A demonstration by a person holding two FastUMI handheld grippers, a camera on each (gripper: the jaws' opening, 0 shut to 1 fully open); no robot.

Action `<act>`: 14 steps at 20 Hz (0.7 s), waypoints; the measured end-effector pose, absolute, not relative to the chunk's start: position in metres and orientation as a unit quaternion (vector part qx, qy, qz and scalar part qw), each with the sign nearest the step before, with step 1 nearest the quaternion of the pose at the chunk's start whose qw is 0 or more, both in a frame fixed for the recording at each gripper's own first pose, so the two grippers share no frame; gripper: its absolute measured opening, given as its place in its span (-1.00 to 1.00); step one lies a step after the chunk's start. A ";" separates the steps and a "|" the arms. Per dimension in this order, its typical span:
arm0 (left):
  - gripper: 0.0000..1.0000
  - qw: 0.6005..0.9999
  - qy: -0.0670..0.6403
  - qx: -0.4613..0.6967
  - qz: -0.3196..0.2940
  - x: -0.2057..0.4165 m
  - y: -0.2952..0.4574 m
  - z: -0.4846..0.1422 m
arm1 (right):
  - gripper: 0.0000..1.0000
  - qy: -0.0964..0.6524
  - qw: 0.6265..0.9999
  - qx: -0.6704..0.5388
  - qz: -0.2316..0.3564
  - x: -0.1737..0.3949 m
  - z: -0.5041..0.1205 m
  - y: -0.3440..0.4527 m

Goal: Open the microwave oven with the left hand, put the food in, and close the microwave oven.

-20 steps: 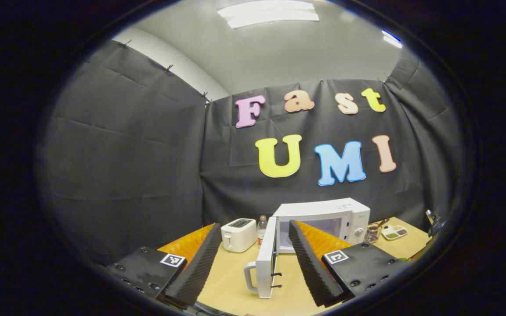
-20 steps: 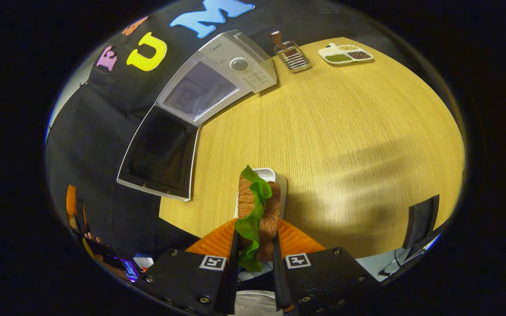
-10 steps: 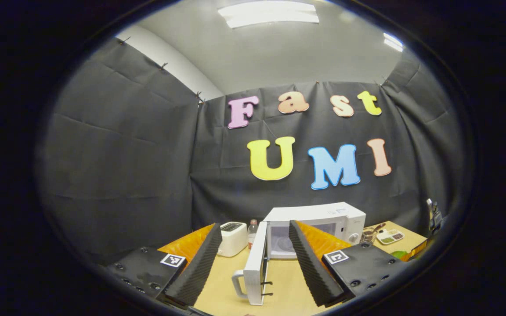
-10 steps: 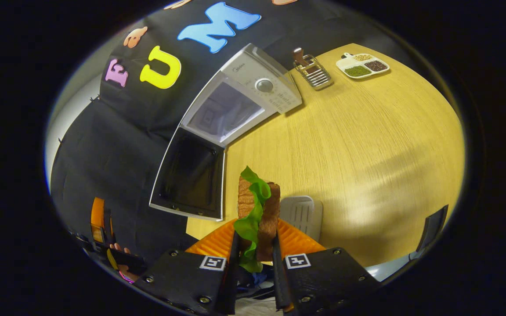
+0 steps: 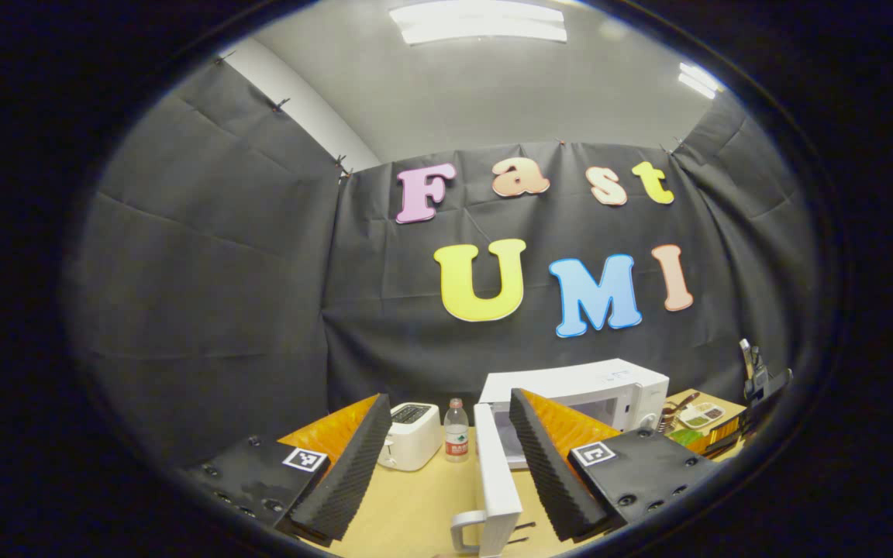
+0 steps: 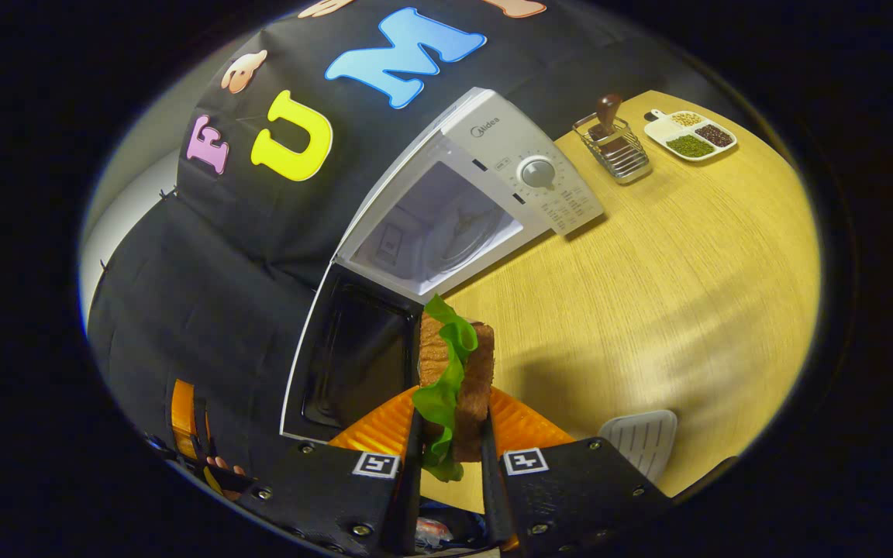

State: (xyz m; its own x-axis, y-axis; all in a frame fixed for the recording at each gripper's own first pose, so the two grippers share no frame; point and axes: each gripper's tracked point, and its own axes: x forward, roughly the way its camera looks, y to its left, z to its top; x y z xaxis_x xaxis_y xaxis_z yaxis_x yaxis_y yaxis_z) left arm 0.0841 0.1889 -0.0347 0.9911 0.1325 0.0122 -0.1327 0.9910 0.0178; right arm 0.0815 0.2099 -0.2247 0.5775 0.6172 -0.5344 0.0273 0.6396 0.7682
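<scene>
Two slices of toasted brown bread with a ruffled green lettuce leaf between them make up the sandwich (image 6: 454,370), which stands on edge, clamped between the fingers of the right gripper (image 6: 450,457) and lifted off the table (image 6: 671,263). In the right gripper view it hangs over the table's near edge, just in front of the microwave oven (image 6: 524,167), whose door (image 6: 349,353) is swung wide open past the table's left edge. The white cavity shows a round turntable inside. The oven sits along the far edge of the table, with a dial on its control panel. A small wire rack (image 6: 618,151) and a divided dish (image 6: 691,136) of seeds lie toward the far right corner, and a white ridged tray (image 6: 640,442) rests at the near edge.

In the left gripper view the left gripper (image 5: 443,465) has its fingers spread apart, holding nothing, with the open door's edge and handle (image 5: 468,531) between them. A toaster (image 5: 412,435) and a bottle (image 5: 456,442) stand left of the oven.
</scene>
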 end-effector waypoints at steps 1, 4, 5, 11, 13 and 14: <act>1.00 0.998 -0.007 0.005 0.066 0.089 0.197 -0.035 | -0.31 0.417 0.804 0.382 0.182 0.089 -0.224 0.216; 1.00 0.998 -0.008 0.008 0.068 0.103 0.223 -0.040 | -0.32 0.397 0.812 0.392 0.171 0.117 -0.224 0.236; 1.00 0.998 -0.008 0.012 0.069 0.107 0.231 -0.039 | -0.32 0.390 0.814 0.397 0.167 0.128 -0.225 0.241; 1.00 0.997 0.005 0.028 0.078 0.114 0.283 -0.051 | -0.31 0.342 0.842 0.395 0.135 0.184 -0.229 0.265; 1.00 0.996 0.009 0.033 0.088 0.114 0.301 -0.055 | -0.31 0.333 0.848 0.393 0.125 0.202 -0.236 0.272; 1.00 0.995 0.012 0.032 0.094 0.114 0.308 -0.057 | -0.32 0.330 0.849 0.393 0.122 0.211 -0.239 0.275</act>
